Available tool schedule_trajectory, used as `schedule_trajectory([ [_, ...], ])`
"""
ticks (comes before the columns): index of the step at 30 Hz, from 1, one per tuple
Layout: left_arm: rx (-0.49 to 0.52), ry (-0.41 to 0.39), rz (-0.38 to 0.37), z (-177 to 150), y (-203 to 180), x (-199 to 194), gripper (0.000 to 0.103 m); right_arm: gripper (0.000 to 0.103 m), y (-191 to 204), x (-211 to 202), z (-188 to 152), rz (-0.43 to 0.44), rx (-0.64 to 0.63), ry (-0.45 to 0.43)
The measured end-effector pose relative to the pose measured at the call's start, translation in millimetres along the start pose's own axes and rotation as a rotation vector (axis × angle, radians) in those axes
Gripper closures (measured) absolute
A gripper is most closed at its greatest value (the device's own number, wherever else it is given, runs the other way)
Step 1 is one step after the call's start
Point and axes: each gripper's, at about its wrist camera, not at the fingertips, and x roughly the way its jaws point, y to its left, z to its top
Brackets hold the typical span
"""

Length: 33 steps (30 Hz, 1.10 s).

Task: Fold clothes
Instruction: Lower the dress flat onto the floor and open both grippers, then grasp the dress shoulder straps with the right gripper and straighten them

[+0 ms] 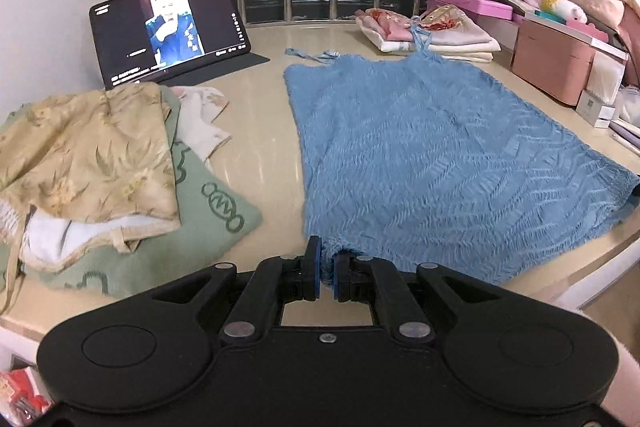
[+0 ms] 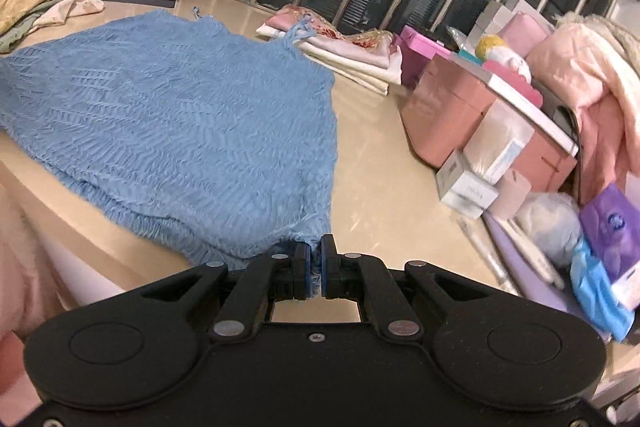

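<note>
I have the blue strappy dress (image 1: 440, 155) spread flat on the beige table (image 1: 264, 115), straps toward twelve o'clock and hem toward me at six. My left gripper (image 1: 328, 267) is clenched on the hem's left corner, blue fabric bunched between its pads; my right gripper (image 2: 316, 267) is clamped on the hem's right corner in the same way. The hem between the two corners sags over the table's near edge.

I judge this to be the start of the first fold, carrying the hem up toward the straps. Both holds catch only a small tuft of crinkled, fringed knit, so a quick lift could pull a corner free and the fold would land crooked. If my two hands rise unevenly, the stretchy fabric may skew or drag the top end with it. The right strap (image 1: 420, 35) already lies over the stack of folded clothes (image 1: 432, 35) at one o'clock in the left view, so any drag could snag or disturb that pile. The unfolded heap (image 1: 100, 163) at nine o'clock and the pink box (image 2: 452, 115) at two o'clock in the right view sit near the dress's edges. A wide swing could brush either. The tablet (image 1: 168, 27) at eleven o'clock stands well apart.
</note>
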Motion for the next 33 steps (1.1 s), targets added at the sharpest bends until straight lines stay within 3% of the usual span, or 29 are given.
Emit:
schedule_trajectory([
  [8,0.026,0.028,0.037,-15.3,-3.6,0.0,0.095,0.098,-7.1,1.2,-16.1,-0.008,0.044,0.024],
  [11,0.030,0.023,0.048,-20.3,-3.7,-2.8,0.084,0.098,-8.3,-2.0,-20.7,0.007,0.051,0.011],
  [12,0.032,0.024,0.054,-21.0,-3.9,-4.3,0.066,0.094,-8.7,-2.9,-21.8,0.014,0.051,0.008],
  [13,0.033,0.026,0.063,-21.8,-4.0,-5.9,0.039,0.085,-9.6,-4.1,-22.5,0.012,0.057,0.006],
  [14,0.038,0.019,0.071,-23.3,-3.9,-8.6,0.028,0.078,-11.8,-5.5,-23.1,0.010,0.070,0.005],
  [15,0.044,0.008,0.078,-25.1,-3.9,-11.8,0.018,0.062,-15.7,-7.5,-24.0,0.017,0.093,0.004],
  [16,0.055,-0.002,0.084,-27.2,-4.3,-15.1,0.016,0.049,-19.7,-9.4,-24.9,0.024,0.116,0.004],
  [19,0.091,0.003,0.107,-35.0,-5.1,-21.7,0.006,0.037,-33.6,-16.4,-29.3,0.069,0.202,0.007],
  [25,0.088,-0.001,0.046,-44.5,2.1,-38.9,0.004,0.030,-56.9,-35.0,-39.4,0.190,0.379,0.004],
  [29,0.023,-0.091,-0.059,-26.4,5.2,-55.7,0.003,0.027,-61.4,-43.8,-28.1,0.247,0.421,-0.057],
  [33,0.020,-0.170,-0.074,8.4,-3.7,-58.1,0.003,0.027,-59.8,-40.4,-2.4,0.271,0.396,-0.114],
])
